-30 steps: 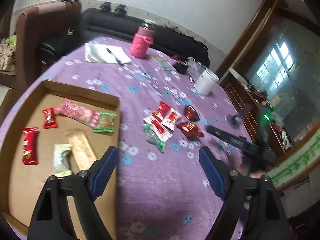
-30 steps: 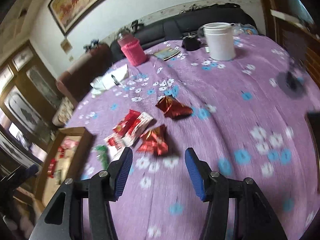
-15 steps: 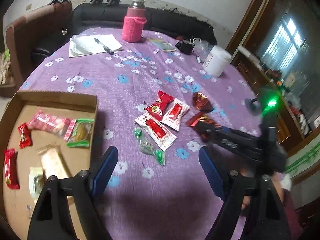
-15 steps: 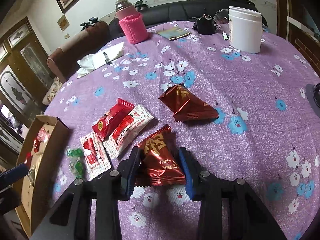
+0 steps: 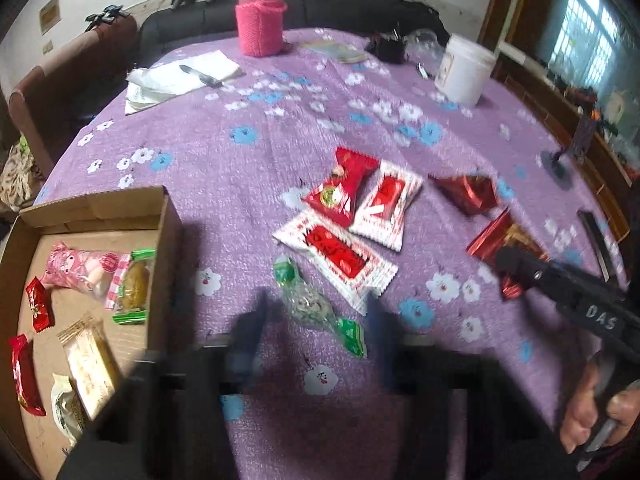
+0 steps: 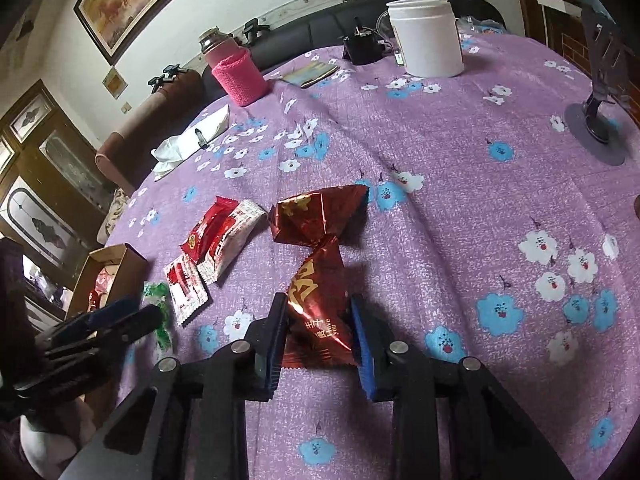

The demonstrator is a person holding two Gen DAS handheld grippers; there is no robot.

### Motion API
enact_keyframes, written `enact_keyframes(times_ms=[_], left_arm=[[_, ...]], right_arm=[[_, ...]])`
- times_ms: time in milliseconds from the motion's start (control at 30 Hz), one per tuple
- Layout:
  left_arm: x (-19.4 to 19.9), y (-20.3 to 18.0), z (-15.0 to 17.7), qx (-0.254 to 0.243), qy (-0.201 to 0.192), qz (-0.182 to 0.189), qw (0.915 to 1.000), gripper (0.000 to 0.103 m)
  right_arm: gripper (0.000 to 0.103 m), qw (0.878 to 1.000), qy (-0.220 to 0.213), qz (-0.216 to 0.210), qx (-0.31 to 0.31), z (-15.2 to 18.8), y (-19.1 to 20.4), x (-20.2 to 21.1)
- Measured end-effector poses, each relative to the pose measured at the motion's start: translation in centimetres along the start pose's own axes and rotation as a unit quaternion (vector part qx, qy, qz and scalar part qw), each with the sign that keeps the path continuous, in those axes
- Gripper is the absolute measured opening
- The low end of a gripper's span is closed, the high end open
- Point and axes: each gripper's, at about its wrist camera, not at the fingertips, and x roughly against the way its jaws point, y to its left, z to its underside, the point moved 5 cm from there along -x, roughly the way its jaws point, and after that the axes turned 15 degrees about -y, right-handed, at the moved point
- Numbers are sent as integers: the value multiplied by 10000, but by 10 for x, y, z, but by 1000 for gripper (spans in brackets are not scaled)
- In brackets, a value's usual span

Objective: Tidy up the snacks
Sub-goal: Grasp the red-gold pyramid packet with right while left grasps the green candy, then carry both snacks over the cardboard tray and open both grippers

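Right wrist view: right gripper (image 6: 316,334) clamped a dark red foil snack (image 6: 318,320) on the tablecloth (image 6: 460,208) | left gripper (image 5: 316,344) blurred, fingers apart around green candy (image 5: 316,304) | cardboard box (image 5: 160,216) held several snacks; about five lay loose.

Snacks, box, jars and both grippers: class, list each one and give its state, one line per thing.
Right gripper: shut on the dark red foil packet, lifted.
Left gripper: open, blurred, astride the green-ended candy.
Second foil packet: lying on the cloth.
Red and white packets: loose on the cloth, overlapping.
Cardboard box: open, partly filled with snacks.
White jar: upright, lid on.
Pink-sleeved flask: upright.
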Motion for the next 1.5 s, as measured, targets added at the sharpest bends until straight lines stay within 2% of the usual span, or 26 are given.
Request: enact_keyframes(times_ms=[100, 333, 467, 600, 700, 833, 933, 1167, 1333, 1500], left_arm=[[1, -1, 1, -77, -90, -43, 9999, 18], [29, 1, -2, 198, -401, 161, 9989, 18], [54, 3, -5, 426, -620, 395, 9964, 18], [85, 7, -2, 637, -846, 597, 9926, 18], [110, 20, 5, 879, -1023, 610, 9890, 18], [141, 46, 16, 1202, -1322, 400, 9831, 18], [159, 73, 26, 1270, -1495, -19, 9806, 18], [182, 142, 57, 1512, -1425, -810, 9748, 19], [183, 178, 85, 1889, -1245, -902, 9699, 19], [183, 196, 100, 2074, -1167, -920, 9669, 19]], right_arm=[[32, 9999, -22, 35, 100, 1, 4, 0], [30, 10000, -87, 33, 12, 0, 1, 1], [30, 9986, -122, -324, -395, -5, -4, 7], [30, 9930, -86, -858, -804, -7, -4, 9], [30, 9922, -118, -934, -823, -7, 0, 10], [30, 9924, -207, -948, -754, -9, 4, 13], [30, 9934, -255, -907, -661, -8, 7, 15], [30, 9960, -308, -801, -244, 1, 34, 31], [30, 9941, -232, -1059, 68, 15, 80, 51], [30, 9867, -108, -1508, 596, 29, 152, 64]])
